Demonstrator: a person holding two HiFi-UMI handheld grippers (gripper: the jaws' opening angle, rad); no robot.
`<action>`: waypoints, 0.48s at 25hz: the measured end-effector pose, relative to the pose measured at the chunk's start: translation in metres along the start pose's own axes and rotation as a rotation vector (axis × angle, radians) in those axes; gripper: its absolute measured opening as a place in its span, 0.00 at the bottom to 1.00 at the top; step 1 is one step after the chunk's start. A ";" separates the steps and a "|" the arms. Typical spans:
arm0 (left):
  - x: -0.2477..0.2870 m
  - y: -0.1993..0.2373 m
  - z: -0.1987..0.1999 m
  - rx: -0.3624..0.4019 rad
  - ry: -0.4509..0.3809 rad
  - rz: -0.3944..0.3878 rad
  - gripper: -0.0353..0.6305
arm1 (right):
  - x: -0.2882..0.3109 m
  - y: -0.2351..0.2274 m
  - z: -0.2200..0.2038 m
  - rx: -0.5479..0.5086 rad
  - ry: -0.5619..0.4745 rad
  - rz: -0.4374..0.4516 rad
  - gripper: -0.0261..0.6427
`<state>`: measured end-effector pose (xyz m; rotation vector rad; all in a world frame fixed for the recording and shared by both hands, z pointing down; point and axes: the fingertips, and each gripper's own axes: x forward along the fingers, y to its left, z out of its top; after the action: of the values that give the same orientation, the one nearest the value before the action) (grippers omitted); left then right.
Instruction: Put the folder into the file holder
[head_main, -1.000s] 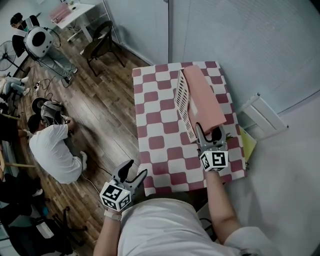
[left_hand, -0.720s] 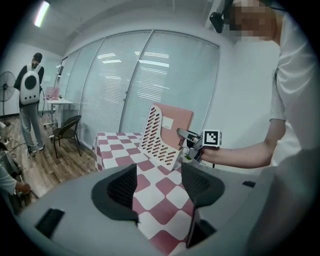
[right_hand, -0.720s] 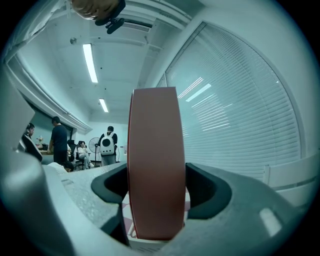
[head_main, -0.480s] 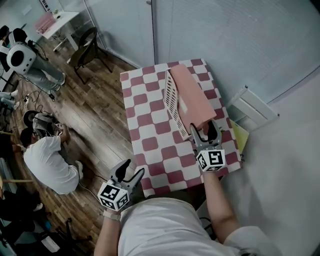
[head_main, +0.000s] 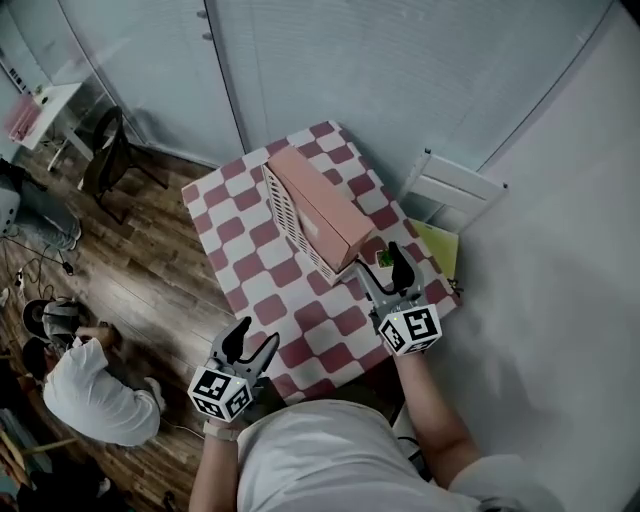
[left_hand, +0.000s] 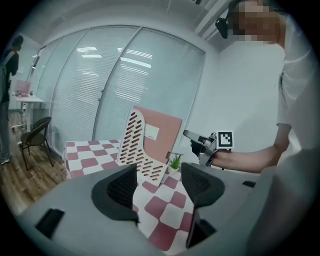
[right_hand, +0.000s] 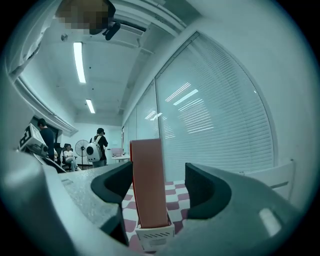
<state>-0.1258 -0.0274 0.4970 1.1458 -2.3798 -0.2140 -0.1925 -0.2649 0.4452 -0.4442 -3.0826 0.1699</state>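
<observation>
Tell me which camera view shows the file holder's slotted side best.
The left gripper view: the file holder stands side-on, slotted wall almost fully visible, with the pink folder behind it. The head view shows that wall foreshortened from above. The right gripper view shows only its narrow end below the folder.

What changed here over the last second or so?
The right gripper has just opened its jaws wider and drawn back toward the person, off the near end of the pink folder; its pads touch nothing now. The folder stays standing in the white file holder on the checked table. The left gripper stays open and empty beside the table's near edge.
</observation>
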 end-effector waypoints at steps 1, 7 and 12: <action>0.005 -0.001 0.003 0.011 0.002 -0.020 0.44 | -0.005 -0.002 0.003 0.002 0.000 -0.015 0.51; 0.029 -0.012 0.027 0.082 0.004 -0.138 0.44 | -0.042 -0.003 0.013 0.022 0.026 -0.107 0.51; 0.046 -0.019 0.041 0.112 -0.003 -0.228 0.44 | -0.071 0.006 0.008 0.028 0.061 -0.174 0.51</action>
<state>-0.1572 -0.0778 0.4718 1.4717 -2.2854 -0.1599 -0.1236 -0.2802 0.4357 -0.1757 -3.0348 0.1913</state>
